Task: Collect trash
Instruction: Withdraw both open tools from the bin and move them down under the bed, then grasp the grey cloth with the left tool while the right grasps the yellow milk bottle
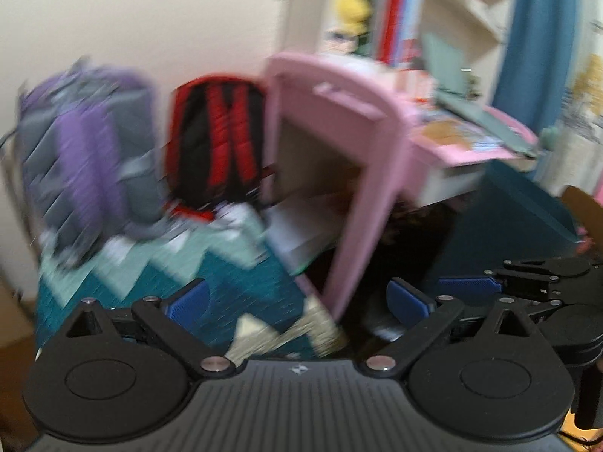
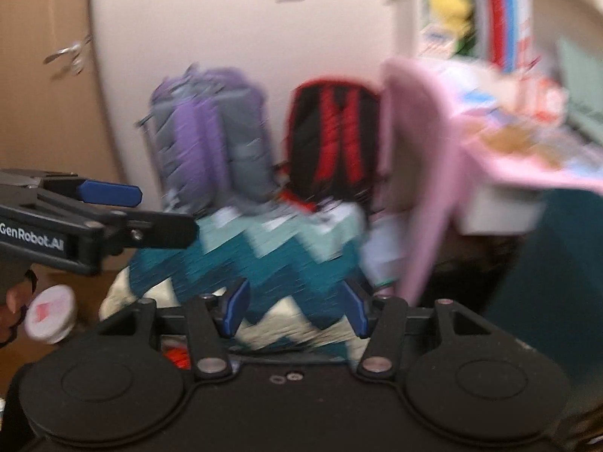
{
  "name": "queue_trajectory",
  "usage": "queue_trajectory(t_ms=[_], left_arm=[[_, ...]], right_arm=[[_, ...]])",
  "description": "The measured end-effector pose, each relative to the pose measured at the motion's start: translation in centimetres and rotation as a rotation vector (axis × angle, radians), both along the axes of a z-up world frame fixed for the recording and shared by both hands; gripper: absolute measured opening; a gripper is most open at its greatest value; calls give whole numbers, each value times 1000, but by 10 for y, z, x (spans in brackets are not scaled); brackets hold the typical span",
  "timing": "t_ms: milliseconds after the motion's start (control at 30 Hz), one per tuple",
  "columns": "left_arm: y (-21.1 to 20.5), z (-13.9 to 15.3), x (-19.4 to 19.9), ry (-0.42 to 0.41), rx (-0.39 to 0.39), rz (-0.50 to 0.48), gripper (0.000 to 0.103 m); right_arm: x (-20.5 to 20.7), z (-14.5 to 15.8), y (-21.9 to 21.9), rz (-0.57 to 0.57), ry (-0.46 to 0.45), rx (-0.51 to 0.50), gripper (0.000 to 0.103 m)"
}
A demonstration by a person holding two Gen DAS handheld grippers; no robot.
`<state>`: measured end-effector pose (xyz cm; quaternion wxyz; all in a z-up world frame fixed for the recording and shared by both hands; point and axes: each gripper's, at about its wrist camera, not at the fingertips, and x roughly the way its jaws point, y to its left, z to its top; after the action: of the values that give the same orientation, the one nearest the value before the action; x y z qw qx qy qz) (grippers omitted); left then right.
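Nearest, left tongs (image 1: 297,303) spread apart, gripping nothing; right tongs (image 2: 296,312) likewise apart. Beyond, zigzag teal rug (image 2: 271,260). Farther, purple backpack (image 2: 211,132) and red backpack (image 2: 335,135) against wall, beside pink desk (image 1: 467,147). Trash not discernible through blur.

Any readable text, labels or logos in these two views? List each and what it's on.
"GenRobot.AI": white print on the side of the left gripper, seen in the right wrist view; its first letter sits at the frame edge.
Small white logo mark on the left gripper's body, left wrist view: no letters.
White round lid, red mark: too blurred to read.
Books on the shelf: too blurred.
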<state>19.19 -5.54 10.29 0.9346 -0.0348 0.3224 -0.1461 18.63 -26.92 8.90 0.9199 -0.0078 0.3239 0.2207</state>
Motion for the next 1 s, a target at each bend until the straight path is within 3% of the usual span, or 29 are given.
queue_trajectory(t_ms=[200, 367, 500, 633, 767, 1000], left_arm=[[80, -82, 15, 100, 7, 170, 101], [124, -159, 28, 198, -3, 271, 101], [150, -224, 39, 330, -11, 341, 101], [165, -286, 44, 457, -6, 408, 101], [169, -346, 46, 597, -4, 392, 101], [157, -450, 46, 803, 89, 346, 100]], right_arm=[[40, -74, 63, 101, 140, 74, 54], [60, -142, 112, 169, 219, 12, 53], [74, -199, 143, 183, 258, -32, 53], [89, -270, 173, 224, 369, -107, 53], [96, -333, 196, 343, 408, -212, 53], [116, -427, 222, 523, 497, -347, 53]])
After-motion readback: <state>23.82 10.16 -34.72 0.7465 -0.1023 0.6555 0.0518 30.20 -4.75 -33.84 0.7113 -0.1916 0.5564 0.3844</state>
